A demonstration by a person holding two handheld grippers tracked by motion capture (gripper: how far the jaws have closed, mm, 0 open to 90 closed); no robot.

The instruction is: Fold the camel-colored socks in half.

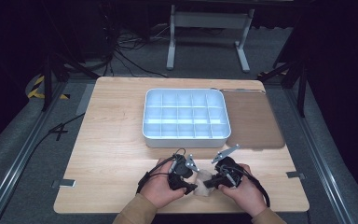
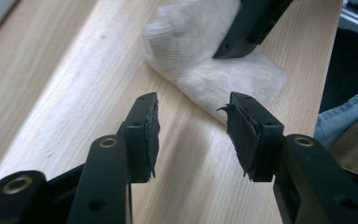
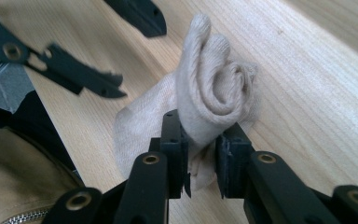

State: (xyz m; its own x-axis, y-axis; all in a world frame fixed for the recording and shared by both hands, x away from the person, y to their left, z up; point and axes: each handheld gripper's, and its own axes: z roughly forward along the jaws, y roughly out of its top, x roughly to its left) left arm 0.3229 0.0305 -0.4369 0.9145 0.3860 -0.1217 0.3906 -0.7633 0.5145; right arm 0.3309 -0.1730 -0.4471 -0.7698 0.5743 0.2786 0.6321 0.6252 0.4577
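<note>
The beige sock (image 3: 209, 107) lay on the wooden table (image 1: 112, 140) at the near edge, half rolled into a coil, and the right gripper (image 3: 201, 161) had its jaws closed on the base of that roll, with cloth bunched between the pads. The looser, flat end of the sock spread away to the left of those jaws in the right gripper view. As a judgement, the pinch sat low on the coil so that the roll would not spring open while it was being tightened or lifted.

The left gripper (image 2: 193, 135) stood just short of the sock (image 2: 205, 60), its jaws well apart and holding nothing, the table's wood showing between the worn pads. It pointed at the flat end, apparently ready to take hold of it or steady it. Beyond that cloth, a black jaw of the other gripper rested on the sock.

In the high view the two grippers (image 1: 186, 175) (image 1: 219, 175) faced each other with the sock (image 1: 204, 179) between them, each in a hand with a tan sleeve behind it.

Farther from the grippers, towards the table's far side, sat a white divided tray (image 1: 186, 137); its many small compartments looked empty. A brown mat (image 1: 254, 121) lay just beside it, to the right, with nothing on it.
</note>
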